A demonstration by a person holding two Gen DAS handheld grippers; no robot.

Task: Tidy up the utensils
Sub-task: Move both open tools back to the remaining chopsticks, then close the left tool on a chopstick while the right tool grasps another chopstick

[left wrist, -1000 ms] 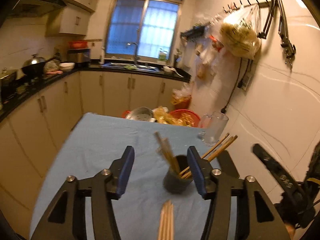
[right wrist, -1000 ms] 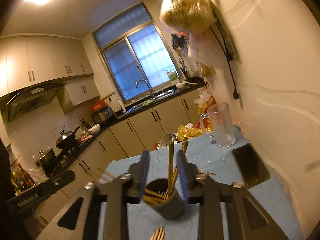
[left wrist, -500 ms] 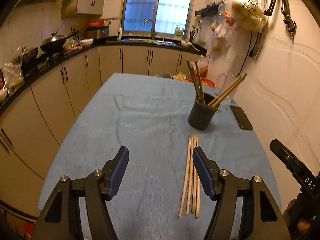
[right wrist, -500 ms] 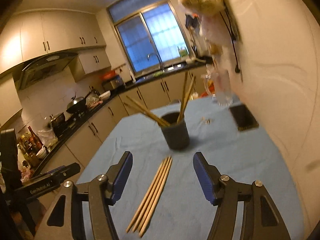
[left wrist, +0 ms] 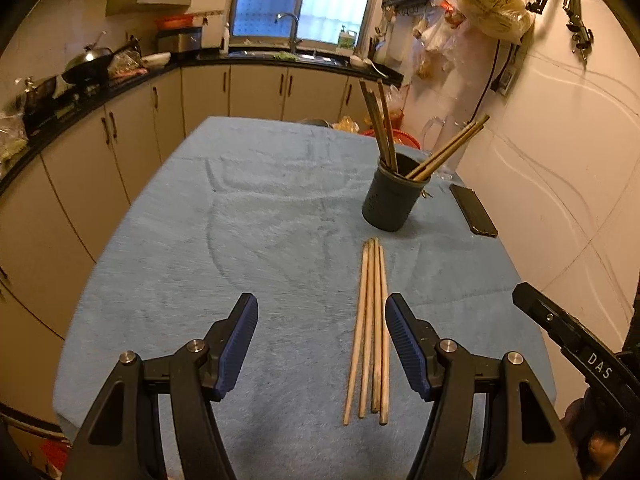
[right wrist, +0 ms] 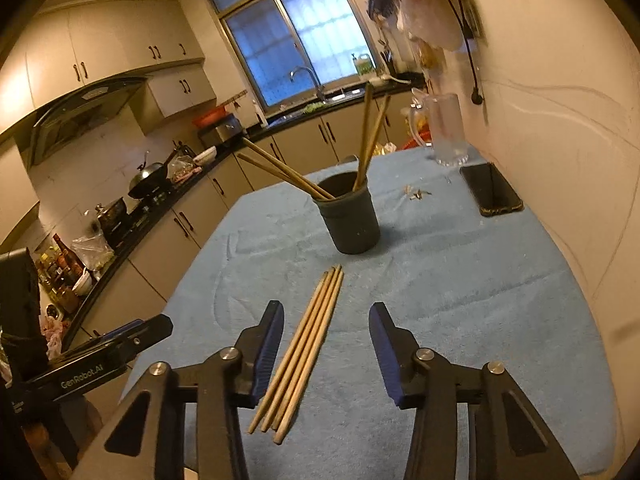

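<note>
A dark holder cup [left wrist: 392, 204] stands on the blue cloth table [left wrist: 240, 220] with several wooden chopsticks in it; it also shows in the right wrist view [right wrist: 352, 220]. Several loose chopsticks [left wrist: 370, 328] lie side by side on the cloth in front of the cup, seen in the right wrist view too [right wrist: 304, 348]. My left gripper [left wrist: 320, 340] is open and empty, just left of the loose chopsticks. My right gripper [right wrist: 326, 348] is open and empty, above the near ends of the loose chopsticks.
A black phone [right wrist: 490, 194] lies by the wall at the right. A glass mug [right wrist: 442, 128] stands at the far right corner. Small bits of metal [right wrist: 416, 193] lie near the cup. Kitchen counters run along the left.
Both grippers have pulled back from the cup toward the near edge. The right gripper, which was narrow around chopsticks at the cup, has opened and is empty.
</note>
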